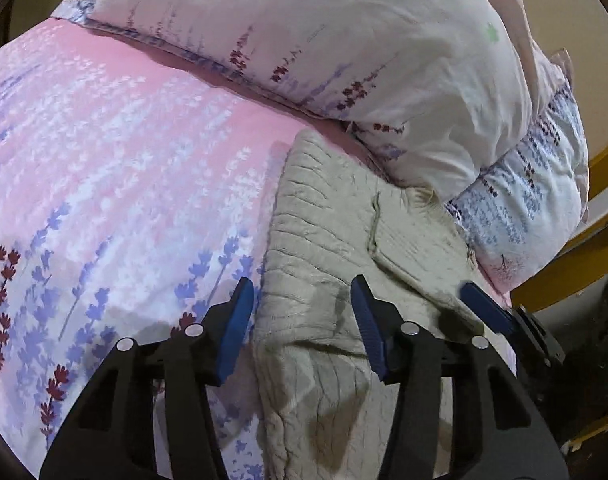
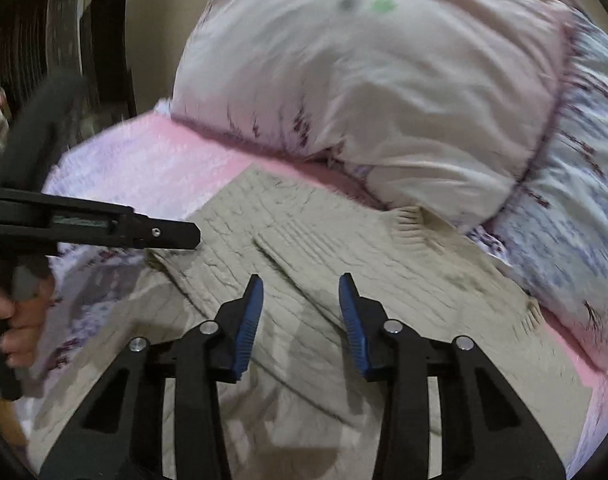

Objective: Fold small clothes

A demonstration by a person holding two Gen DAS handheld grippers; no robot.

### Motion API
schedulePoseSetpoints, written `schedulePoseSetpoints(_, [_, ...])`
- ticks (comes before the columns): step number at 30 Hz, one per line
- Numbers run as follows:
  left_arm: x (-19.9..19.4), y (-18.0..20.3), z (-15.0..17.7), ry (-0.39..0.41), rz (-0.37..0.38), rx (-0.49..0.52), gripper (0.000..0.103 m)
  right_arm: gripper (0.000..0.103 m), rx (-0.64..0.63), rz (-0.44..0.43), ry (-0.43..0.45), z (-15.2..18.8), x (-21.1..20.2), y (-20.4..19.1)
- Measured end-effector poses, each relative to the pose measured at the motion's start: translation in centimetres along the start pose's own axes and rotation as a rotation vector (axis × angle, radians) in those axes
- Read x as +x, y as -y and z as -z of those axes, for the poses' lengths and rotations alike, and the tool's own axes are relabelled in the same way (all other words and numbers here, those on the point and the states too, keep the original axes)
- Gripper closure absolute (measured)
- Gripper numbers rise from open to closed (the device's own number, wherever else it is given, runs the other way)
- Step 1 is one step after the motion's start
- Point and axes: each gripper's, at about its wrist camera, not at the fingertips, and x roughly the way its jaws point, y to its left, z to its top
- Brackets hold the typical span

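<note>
A beige cable-knit sweater (image 1: 327, 240) lies on the pink floral bedsheet (image 1: 104, 140), partly folded, with its ribbed collar toward the pillows. My left gripper (image 1: 302, 300) is open and empty, hovering over the sweater's left edge. A blue pad of the right gripper (image 1: 485, 308) shows at the right of the left wrist view. In the right wrist view the sweater (image 2: 323, 248) fills the middle. My right gripper (image 2: 300, 296) is open and empty just above it. The left gripper (image 2: 104, 226) reaches in from the left, seen side-on over the sweater's left edge.
Two floral pillows (image 1: 343, 40) are stacked behind the sweater at the head of the bed, also in the right wrist view (image 2: 383, 80). A yellow wooden bed frame (image 1: 575, 248) runs on the right. Dark furniture (image 2: 44, 40) stands far left.
</note>
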Motion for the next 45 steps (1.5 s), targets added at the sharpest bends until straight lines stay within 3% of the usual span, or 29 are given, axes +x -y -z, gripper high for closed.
schedulePoseSetpoints(3, [0.3,0.2,-0.1,-0.001,0.007,0.010,0.059,0.064,-0.021,0.041,-0.047,-0.2,2.3,-0.5])
schedulePoseSetpoints(6, [0.2,0.2,-0.3,0.006,0.005,0.017,0.066,0.084,0.009,0.070,-0.068,0.1,3.7,-0.2])
schedulePoseSetpoints(7, [0.2,0.0,-0.3,0.007,0.003,0.013,0.067,0.099,0.037,0.056,-0.054,0.1,3.5,0.2])
schedulePoseSetpoints(11, [0.0,-0.5,-0.4,0.010,0.021,-0.006,0.073,0.098,0.230,0.082,0.063,0.6,-0.2,4.1])
schedulePoseSetpoints(15, [-0.3,-0.8,-0.3,0.016,0.035,-0.011,0.074,0.098,0.549,0.138,0.212,4.7,-6.1,10.8])
schedulePoseSetpoints(19, [-0.4,-1.0,-0.3,0.015,0.043,-0.015,0.074,0.098,0.779,0.190,0.196,10.9,-8.5,15.9])
schedulePoseSetpoints(23, [-0.6,-1.7,-0.3,0.005,0.082,-0.063,0.073,0.094,0.990,0.052,0.075,16.7,-7.0,19.4])
schedulePoseSetpoints(25, [-0.5,-1.8,-0.5,-0.007,0.097,-0.079,0.071,0.072,1.109,-0.038,0.065,18.7,-6.4,20.6])
schedulePoseSetpoints(28, [-0.3,-1.5,-0.9,-0.017,0.112,-0.080,0.057,0.062,1.239,-0.186,0.103,20.3,-6.1,22.5])
schedulePoseSetpoints(35, [2.0,0.3,-3.1,-0.035,0.042,-0.029,0.056,0.067,1.244,-0.199,0.086,20.1,-5.6,24.9])
schedulePoseSetpoints(38, [2.8,1.3,-3.8,-0.039,-0.002,0.017,0.057,0.075,1.213,-0.174,0.063,19.6,-5.3,25.6])
schedulePoseSetpoints(40, [3.5,1.9,-4.2,-0.040,-0.029,0.045,0.060,0.089,1.182,-0.147,0.031,19.3,-4.7,25.9])
schedulePoseSetpoints(42, [4.2,2.4,-4.5,-0.045,-0.048,0.063,0.086,0.095,1.135,-0.113,0.004,18.7,-4.4,25.7])
schedulePoseSetpoints(43, [4.3,2.5,-4.6,-0.041,-0.050,0.065,0.090,0.096,1.101,-0.102,0.011,18.1,-4.7,25.4])
schedulePoseSetpoints(45, [4.0,2.6,-4.8,-0.018,-0.037,0.071,0.094,0.096,1.025,-0.096,0.112,16.6,-6.4,24.7])
